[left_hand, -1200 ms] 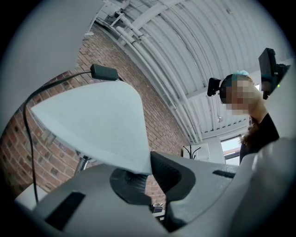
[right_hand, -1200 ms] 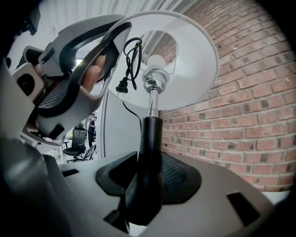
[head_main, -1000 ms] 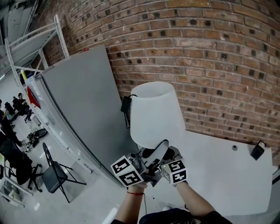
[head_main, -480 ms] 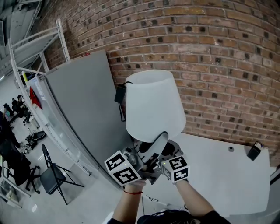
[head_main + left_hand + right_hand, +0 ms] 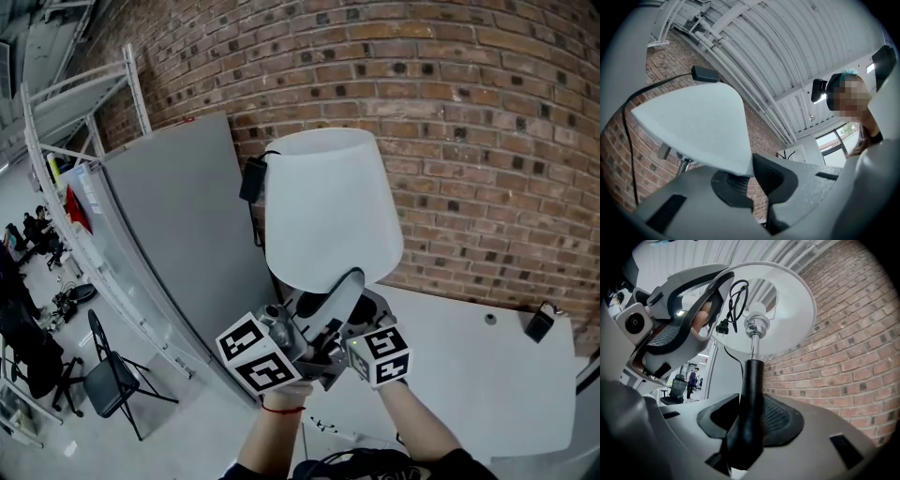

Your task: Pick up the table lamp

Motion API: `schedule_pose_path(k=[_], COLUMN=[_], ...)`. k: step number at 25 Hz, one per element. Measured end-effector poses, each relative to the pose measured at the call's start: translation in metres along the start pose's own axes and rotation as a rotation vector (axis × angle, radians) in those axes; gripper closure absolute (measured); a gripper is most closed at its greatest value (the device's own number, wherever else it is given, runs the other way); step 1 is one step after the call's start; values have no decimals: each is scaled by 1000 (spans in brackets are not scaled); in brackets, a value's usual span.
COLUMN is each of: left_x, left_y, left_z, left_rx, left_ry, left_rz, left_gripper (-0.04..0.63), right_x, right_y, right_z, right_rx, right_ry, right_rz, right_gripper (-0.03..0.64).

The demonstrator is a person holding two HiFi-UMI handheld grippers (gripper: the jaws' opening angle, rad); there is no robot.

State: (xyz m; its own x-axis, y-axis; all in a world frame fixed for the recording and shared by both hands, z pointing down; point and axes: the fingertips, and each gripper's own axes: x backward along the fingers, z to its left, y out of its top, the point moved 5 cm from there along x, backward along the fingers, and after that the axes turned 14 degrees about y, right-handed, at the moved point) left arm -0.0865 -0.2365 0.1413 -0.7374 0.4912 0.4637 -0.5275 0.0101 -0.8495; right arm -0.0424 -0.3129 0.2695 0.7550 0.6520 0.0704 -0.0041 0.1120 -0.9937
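From the head view, the table lamp [image 5: 328, 211] is held in the air over the left end of the white table [image 5: 487, 375], its pale shade [image 5: 323, 187] standing in front of the brick wall [image 5: 469, 141] that runs behind the table. A grey panel [image 5: 178, 234] leans just left of the table. Both claws meet under the shade: the left gripper [image 5: 345, 286] reaches up to the shade's lower rim, and the right gripper [image 5: 352, 323] sits just below it.

In the left gripper view, the jaws are clenched on the thin lower edge of the shade. A black cord [image 5: 628, 131] loops up beside the shade to a small black box [image 5: 705, 73] at the top.

In the right gripper view, the jaws are clamped around the lamp's black stem [image 5: 750, 394], which rises upright to a chrome socket [image 5: 753, 326] under the shade. A bundled plug [image 5: 723, 326] hangs beside the socket.
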Motion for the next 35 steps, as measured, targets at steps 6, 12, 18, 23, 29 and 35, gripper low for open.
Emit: schedule_pose_path(k=[6,12,18,23,29,35], left_x=[0,5,6,8,8,11], left_y=[8,9,9,9,10,11], left_z=[-13,-21,-26,-24,-25,-25], left_rx=[-18,-19,-20,-16,-14,-16], left_ry=[-17,-23,-24,-20,-20,-20], left_rz=[-8,-11,-11,-12,-19,-20], left_gripper=[584,584,584,584,584,584], right_x=[6,11,13,12,12,11], right_y=[13,15,17,16,17,17], right_z=[5,10,13,14,14,17], right_rx=[17,23,21,22,24,30], right_ry=[-8,-11,-15,-17,-17,-18], right_rz=[-17,-19,-21,-18,-18,-22], right_gripper=[460,460,460,460,460,460])
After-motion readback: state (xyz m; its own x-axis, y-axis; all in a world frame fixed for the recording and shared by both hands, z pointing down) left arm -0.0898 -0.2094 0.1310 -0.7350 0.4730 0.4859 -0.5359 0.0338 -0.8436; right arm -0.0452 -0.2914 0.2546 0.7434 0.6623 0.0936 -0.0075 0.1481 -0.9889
